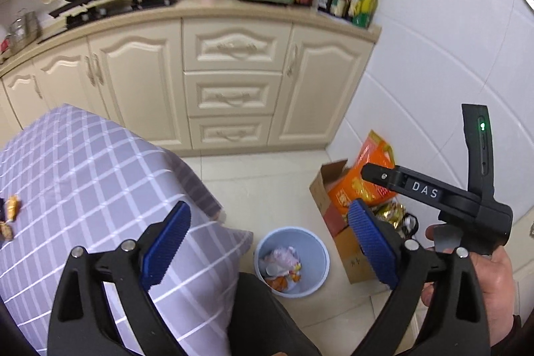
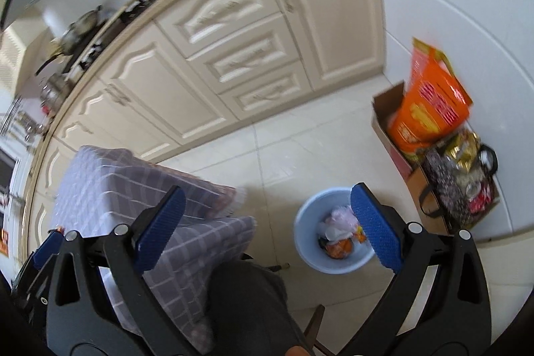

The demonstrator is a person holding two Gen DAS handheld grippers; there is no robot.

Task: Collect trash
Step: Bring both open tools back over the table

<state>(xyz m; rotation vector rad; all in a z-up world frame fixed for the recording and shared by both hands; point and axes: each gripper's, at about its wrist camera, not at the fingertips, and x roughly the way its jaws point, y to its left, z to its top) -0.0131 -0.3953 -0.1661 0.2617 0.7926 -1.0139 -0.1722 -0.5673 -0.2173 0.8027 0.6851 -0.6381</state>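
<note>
- The left gripper (image 1: pixel 267 244) is seen from its own camera, angled down toward the floor, its 2 blue pads (image 1: pixel 167 244) spread wide with nothing between them.
- The right gripper (image 2: pixel 267 227) is likewise tilted downward, its 2 blue pads (image 2: pixel 375 222) set fully apart and nothing gripped.
- In the left view, the right gripper's black body is seen at the right edge, held by a hand (image 1: pixel 494 282) wrapped around its handle.
- A round pale blue bin (image 1: pixel 313 256) stands on the tiled floor, below and between the spread pads in the left view, and partly behind the right pad in the right view.
- Trash (image 1: pixel 282 269) is seen lying in the bin: a pinkish-white crumpled piece, something white, and orange and yellow wrappers.
- A table (image 1: pixel 83 169) covered with a lilac checked cloth is seen to the left of the bin; small brown wrappers (image 1: pixel 11 209) lie at its far left edge.
- An open cardboard box (image 2: pixel 383 122) stands by the white wall, right of the bin, holding an orange package (image 2: pixel 430 109).
- A dark patterned bag (image 2: pixel 450 189) sits just beside that box, with gold and red packets inside.
- Cream cabinets (image 1: pixel 230 89) line the background.
</note>
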